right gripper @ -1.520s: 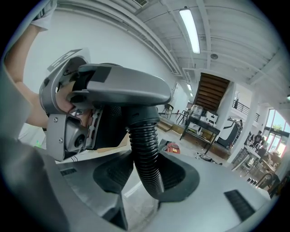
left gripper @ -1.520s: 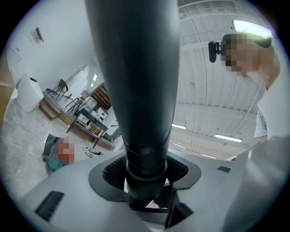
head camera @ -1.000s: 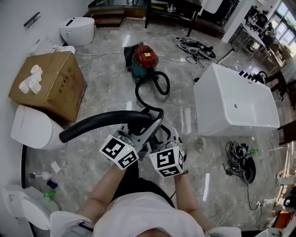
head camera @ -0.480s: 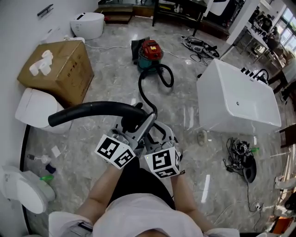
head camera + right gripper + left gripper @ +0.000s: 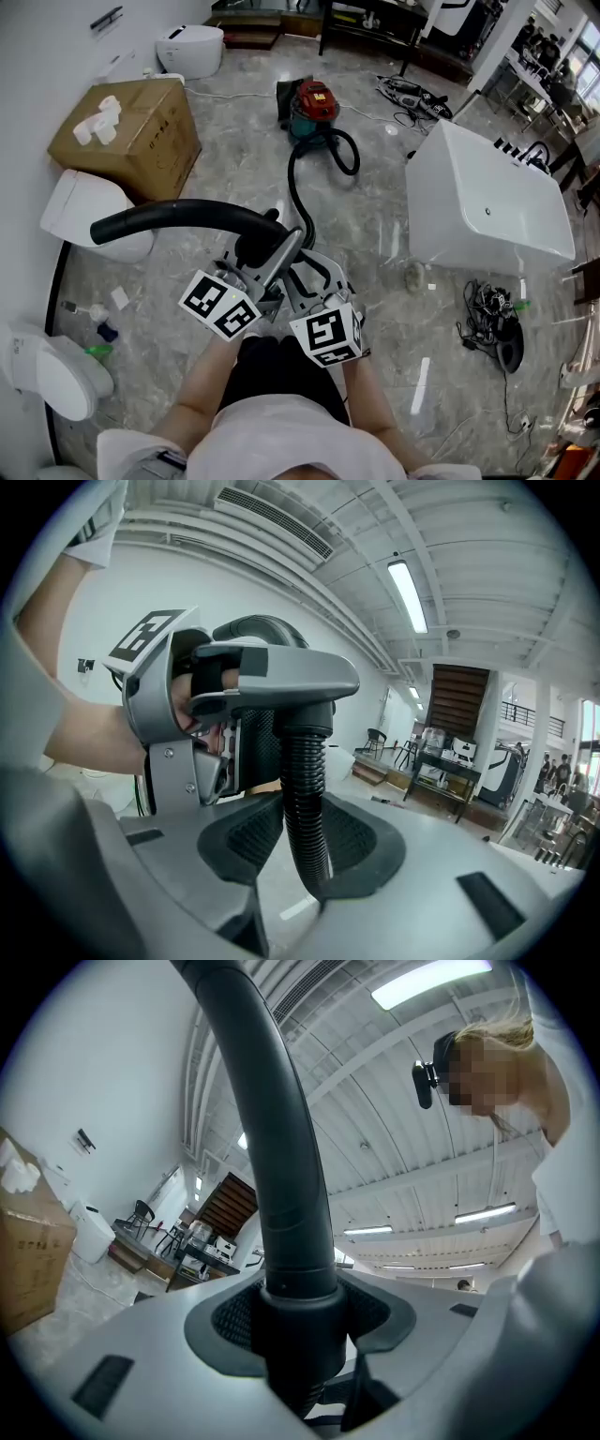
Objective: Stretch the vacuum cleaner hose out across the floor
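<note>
Hose [image 5: 292, 183] runs forward to vacuum [image 5: 312, 103]; wand [image 5: 178, 217] points left.

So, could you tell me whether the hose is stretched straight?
Not straight: the hose curls into a loop beside the vacuum cleaner.

White shirt [image 5: 281, 441], black trousers [image 5: 272, 370]; grey left gripper [image 5: 298, 1335], right gripper [image 5: 305, 846], marker cubes [image 5: 221, 305]

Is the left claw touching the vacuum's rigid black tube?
Touching. The left gripper view shows the rigid black tube clamped in the left claw: the jaws press its collar from both sides, with no gap.
</note>
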